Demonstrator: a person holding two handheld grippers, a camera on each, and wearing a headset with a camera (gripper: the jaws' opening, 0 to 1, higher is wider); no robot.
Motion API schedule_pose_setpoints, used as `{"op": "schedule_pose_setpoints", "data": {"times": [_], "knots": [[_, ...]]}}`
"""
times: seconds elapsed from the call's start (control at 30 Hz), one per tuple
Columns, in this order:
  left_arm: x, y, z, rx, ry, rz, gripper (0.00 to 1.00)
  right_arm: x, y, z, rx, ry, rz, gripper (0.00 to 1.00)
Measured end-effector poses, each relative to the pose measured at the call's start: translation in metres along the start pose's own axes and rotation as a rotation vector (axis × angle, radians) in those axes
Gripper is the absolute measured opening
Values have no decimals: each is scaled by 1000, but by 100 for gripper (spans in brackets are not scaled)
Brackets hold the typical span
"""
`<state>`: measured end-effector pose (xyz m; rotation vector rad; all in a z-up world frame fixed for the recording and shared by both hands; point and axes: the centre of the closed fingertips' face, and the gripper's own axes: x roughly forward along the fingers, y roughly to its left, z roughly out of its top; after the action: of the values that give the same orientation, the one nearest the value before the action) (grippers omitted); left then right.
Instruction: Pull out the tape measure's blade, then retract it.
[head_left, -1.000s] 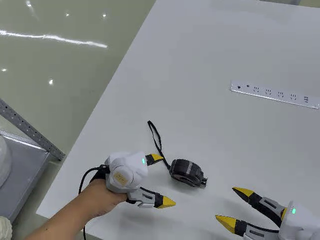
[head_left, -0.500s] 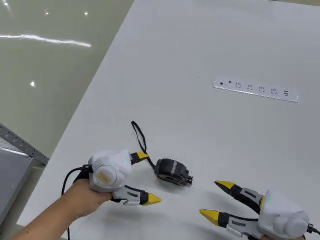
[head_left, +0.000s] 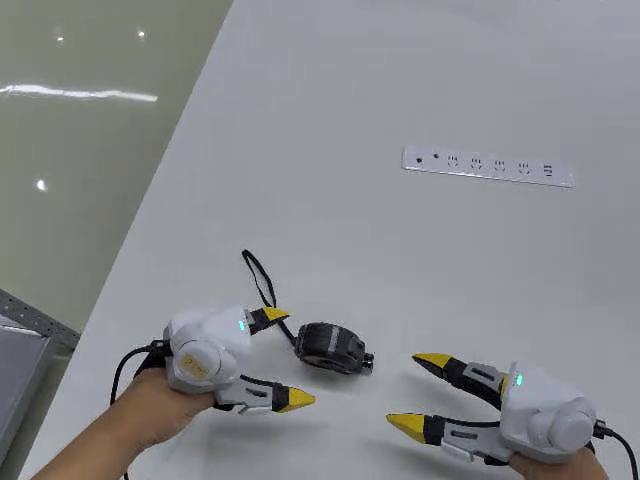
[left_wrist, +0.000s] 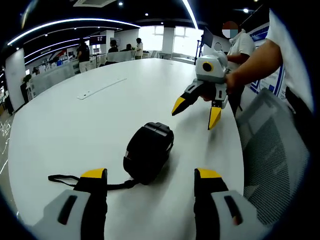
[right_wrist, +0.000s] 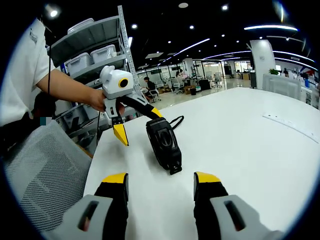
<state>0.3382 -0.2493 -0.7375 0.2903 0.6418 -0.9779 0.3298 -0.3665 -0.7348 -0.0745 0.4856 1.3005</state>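
Here, the left gripper (head_left: 290, 357) is held low over the white table (head_left: 400, 80) with its yellow-tipped jaws spread wide and nothing between the pads. In the head view the black tape measure (head_left: 330, 347) lies on the table at about 3 o'clock from that gripper, just beyond the jaw tips. It is apart from both tips as far as can be told. In the left gripper view the case is seen just ahead of the open jaws, midway between them.

The right gripper (head_left: 408, 390) is held at about 4 o'clock from the tape measure, near it but clear of it. Its jaws are likewise spread and empty and are pointed toward the case. No length of blade is seen drawn out. Only a small tab is seen at the end of the case nearest the right gripper.

A thin black strap (head_left: 260, 280) is attached to the tape measure and is laid in a loop toward 11 o'clock, past the left gripper's far jaw. A white power strip (head_left: 488, 166) is set flat on the table at about 1 o'clock from the tape measure, well apart from it. A glossy grey-green floor (head_left: 80, 150) is seen beyond the table's edge at 10 o'clock. In the right gripper view, metal shelving (right_wrist: 100, 40) loaded with plastic bins is seen behind the left gripper.
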Motion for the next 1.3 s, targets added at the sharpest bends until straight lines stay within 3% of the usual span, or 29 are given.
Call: {"op": "schedule_pose_setpoints", "data": {"times": [0.6,1.3], "knots": [[16,4,2,17,3,-39,66,4,-6,-4,16,19,8,52],[23,5,1,34,23,-77,54,17,-14,-2,20,17,25,52]]}}
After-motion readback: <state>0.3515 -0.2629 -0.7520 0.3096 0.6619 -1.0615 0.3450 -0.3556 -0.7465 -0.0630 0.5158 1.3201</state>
